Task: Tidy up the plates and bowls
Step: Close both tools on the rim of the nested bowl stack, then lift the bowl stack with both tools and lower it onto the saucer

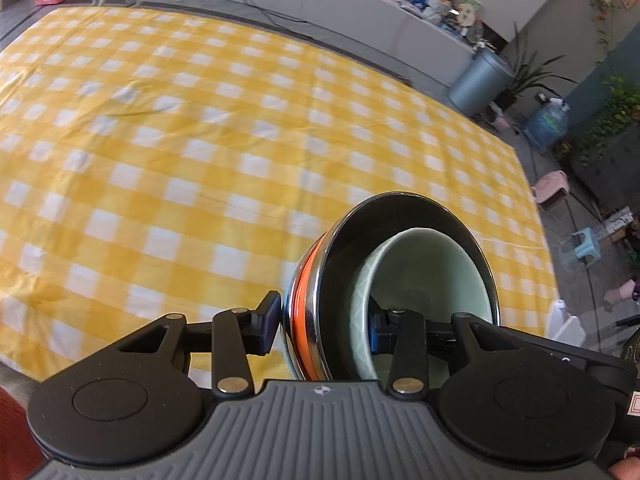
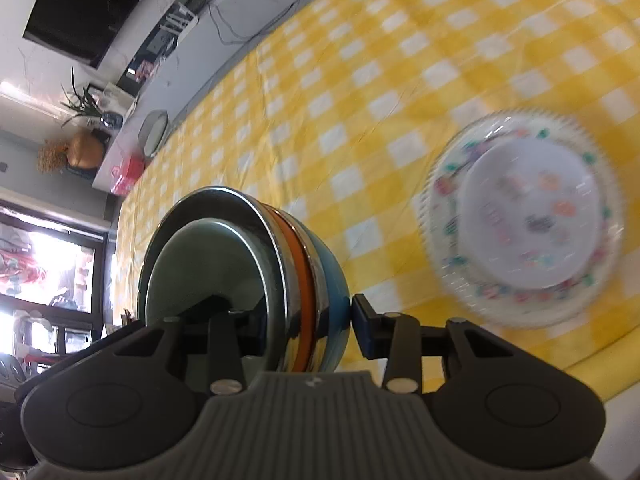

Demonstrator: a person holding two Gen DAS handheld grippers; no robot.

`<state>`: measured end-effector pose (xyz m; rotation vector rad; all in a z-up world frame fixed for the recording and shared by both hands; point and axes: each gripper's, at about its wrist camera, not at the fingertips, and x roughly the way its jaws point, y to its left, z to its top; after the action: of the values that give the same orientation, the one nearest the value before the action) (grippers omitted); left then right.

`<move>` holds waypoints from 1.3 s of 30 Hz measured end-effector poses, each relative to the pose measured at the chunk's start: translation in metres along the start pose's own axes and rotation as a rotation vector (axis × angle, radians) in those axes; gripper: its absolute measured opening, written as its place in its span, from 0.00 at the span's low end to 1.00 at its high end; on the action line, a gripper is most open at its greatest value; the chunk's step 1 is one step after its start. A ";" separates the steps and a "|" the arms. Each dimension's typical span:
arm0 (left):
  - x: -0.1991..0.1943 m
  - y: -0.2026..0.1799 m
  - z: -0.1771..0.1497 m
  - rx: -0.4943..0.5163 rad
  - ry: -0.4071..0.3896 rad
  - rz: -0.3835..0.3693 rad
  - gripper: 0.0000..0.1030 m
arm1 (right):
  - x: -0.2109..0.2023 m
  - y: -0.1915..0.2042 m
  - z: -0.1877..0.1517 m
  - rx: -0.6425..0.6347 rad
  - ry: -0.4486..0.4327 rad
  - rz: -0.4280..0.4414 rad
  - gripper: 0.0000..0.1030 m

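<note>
**Bowl stack gripped from both sides, plates waiting**

Left tongs (image 1: 324, 330) clamped across the rim of the nested bowl stack (image 1: 396, 280): one pad (image 1: 266, 322) outside against the steel wall, the other inside the pale green bowl (image 1: 424, 280). Right tongs (image 2: 308, 320) clenched on the same stack from the opposite side, outer pad (image 2: 366, 330) pressed to the blue outer bowl (image 2: 332, 276), inner finger hidden within the green one. Stack lifted off the tabletop (image 1: 200, 160) and tipped on its side, mouth facing sideways in both wrist views; orange band (image 1: 300, 312) sandwiched between steel rims. Green bowl seated off-centre inside the steel bowl (image 1: 348, 232), apparently loose.

Further out in the right wrist view, patterned plates (image 2: 524, 220) lying flat on the yellow checked cloth, blurred, seemingly a smaller one on a larger scalloped one. Rest of the cloth bare in both views. Beyond the tabletop edge, a counter with clutter, a grey bin (image 1: 480, 80) and potted plants.

Step in hand, by judgement: carrying the gathered bowls as one nest toward a resting place, probably on or beside the plates. Next move calls for levelling the stack so the mouth faces up, lowering it until the base bears on a surface, then easing both grips off together. Risk while tilted: the green bowl sliding out of the nest.
</note>
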<state>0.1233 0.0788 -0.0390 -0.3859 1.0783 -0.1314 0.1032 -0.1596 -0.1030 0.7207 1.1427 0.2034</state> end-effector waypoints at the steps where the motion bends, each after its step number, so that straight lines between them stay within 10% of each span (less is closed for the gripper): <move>1: 0.000 -0.007 0.000 0.006 0.001 -0.008 0.44 | -0.007 -0.003 0.002 0.001 -0.009 0.000 0.38; 16: 0.033 -0.095 -0.010 0.077 0.037 -0.090 0.44 | -0.079 -0.073 0.036 0.047 -0.105 -0.028 0.38; 39: 0.083 -0.121 -0.026 0.104 0.082 -0.074 0.44 | -0.061 -0.141 0.051 0.121 -0.087 -0.019 0.39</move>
<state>0.1496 -0.0639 -0.0738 -0.3288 1.1329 -0.2702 0.0936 -0.3184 -0.1322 0.8179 1.0852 0.0861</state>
